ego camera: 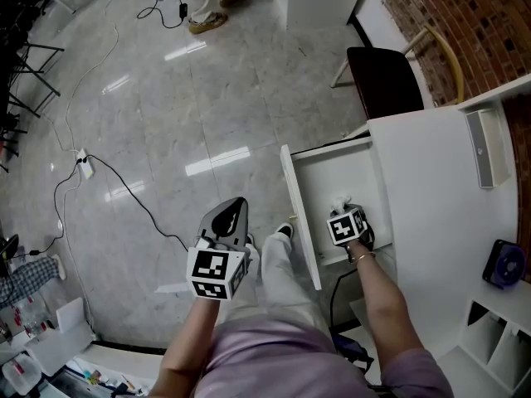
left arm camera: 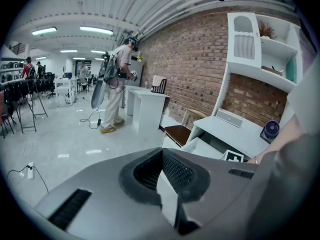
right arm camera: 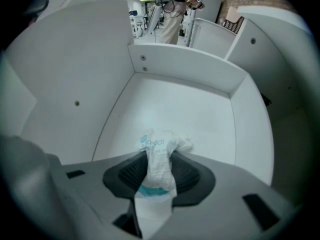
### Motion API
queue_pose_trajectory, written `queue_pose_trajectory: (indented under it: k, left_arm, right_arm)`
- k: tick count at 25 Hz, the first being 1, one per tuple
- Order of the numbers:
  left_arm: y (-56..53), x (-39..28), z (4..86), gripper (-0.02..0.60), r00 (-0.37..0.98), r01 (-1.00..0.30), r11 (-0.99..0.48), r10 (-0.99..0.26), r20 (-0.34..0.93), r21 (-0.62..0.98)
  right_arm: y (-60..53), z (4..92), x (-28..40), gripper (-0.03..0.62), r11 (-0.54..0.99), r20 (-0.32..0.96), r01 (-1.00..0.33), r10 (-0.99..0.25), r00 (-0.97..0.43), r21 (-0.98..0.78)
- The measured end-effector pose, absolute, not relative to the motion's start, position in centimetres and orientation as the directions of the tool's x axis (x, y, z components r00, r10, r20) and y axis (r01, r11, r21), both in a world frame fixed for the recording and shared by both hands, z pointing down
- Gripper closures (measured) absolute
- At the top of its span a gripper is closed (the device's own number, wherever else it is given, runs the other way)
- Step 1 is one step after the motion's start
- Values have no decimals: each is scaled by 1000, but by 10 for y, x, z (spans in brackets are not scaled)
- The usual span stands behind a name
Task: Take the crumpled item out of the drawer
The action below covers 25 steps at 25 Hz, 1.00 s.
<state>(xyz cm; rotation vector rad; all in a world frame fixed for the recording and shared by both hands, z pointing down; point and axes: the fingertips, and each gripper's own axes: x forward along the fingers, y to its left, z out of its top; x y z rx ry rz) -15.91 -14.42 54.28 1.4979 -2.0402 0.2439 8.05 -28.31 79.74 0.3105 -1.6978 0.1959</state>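
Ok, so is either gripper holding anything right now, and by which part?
The right gripper pinches the crumpled wrapper across its middle, inside the drawer. The left gripper holds nothing.

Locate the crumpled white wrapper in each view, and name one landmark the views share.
Head view: crumpled wrapper right of centre, inside the open white drawer.
Left gripper view: not in it.
Right gripper view: lower centre, pinched in the right gripper's claw.
Shared landmark: the drawer.

Teal print on the crumpled wrapper (right arm camera: 159, 151) is too blurred to read; its near end disappears between the right gripper (right arm camera: 159, 171)'s pads. In the head view the top edge cuts off the far person (ego camera: 209, 2) above the legs.
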Motion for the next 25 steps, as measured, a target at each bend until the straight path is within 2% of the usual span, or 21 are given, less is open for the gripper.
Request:
queue_pose_trajectory:
  k: [11, 25]
  left_arm:
    - [-140, -152, 534, 581, -142, -936, 286, -841, 522, 206]
    - [-127, -146, 513, 581, -85, -955, 204, -882, 463, 213]
  right_arm:
    - [-267, 751, 64, 450, 921, 957, -387, -148, -250, 42]
    - [-255, 660, 60, 450, 866, 859, -496, -301, -414, 65]
